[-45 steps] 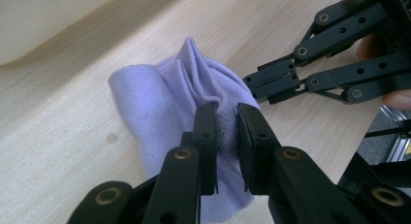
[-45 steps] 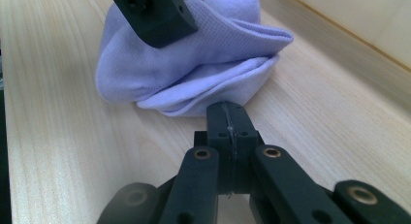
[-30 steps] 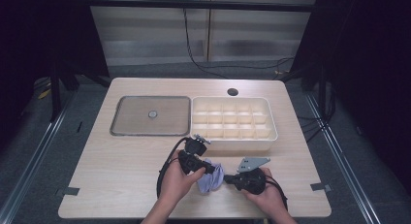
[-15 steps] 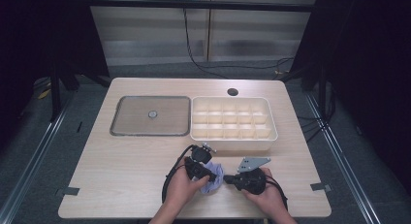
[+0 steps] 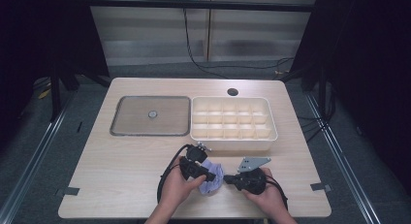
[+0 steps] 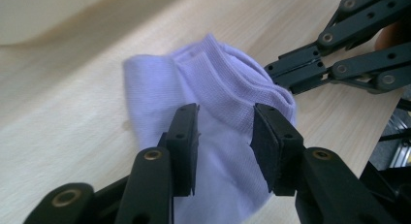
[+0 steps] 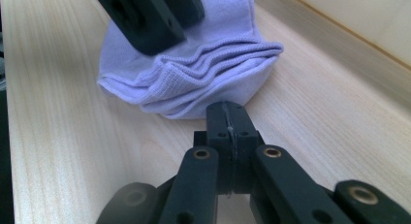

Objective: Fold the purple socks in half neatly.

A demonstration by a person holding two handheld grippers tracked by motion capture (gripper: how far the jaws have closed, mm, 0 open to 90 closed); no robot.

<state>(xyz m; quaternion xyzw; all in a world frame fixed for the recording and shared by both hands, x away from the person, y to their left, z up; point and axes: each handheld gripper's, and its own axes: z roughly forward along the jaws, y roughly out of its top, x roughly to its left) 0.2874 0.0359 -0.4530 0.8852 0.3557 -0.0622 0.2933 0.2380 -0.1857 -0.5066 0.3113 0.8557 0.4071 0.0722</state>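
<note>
Pale wooden worktop [image 5: 121,175] carries a folded lilac sock [image 6: 213,112] at its near edge, where the left gripper [image 6: 223,136], fingers just opening, straddles it beside the right gripper [image 7: 228,124], fingers together, so regripping likely comes next.

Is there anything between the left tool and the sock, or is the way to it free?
Nothing visible. The left tool sits right over the sock, jaws apart after just opening, sock beneath the gap. The right tool, shut, is beside the sock.
</note>
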